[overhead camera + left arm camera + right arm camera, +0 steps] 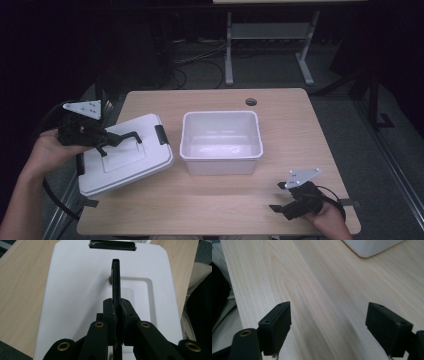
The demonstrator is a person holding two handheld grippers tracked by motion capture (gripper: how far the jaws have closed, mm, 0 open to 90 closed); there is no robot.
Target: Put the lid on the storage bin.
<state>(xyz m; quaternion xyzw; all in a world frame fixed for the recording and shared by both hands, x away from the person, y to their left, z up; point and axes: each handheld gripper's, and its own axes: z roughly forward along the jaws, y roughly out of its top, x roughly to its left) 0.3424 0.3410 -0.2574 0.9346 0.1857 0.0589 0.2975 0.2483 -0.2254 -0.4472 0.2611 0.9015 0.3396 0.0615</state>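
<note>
Item, nearest: right tool [283,196], jaws wide apart and empty, resting low over the tabletop [210,200] at its near right edge; we keep it clear. Item, left: left tool [111,140], clamped tight on the black handle [116,280] of the white lid [125,155], which sits tilted at the tabletop's left side. Item, beyond: open white bin [221,141], mid-tabletop. We judge the lid should travel level, square to the bin's rim, latches [160,134] outward.
</note>
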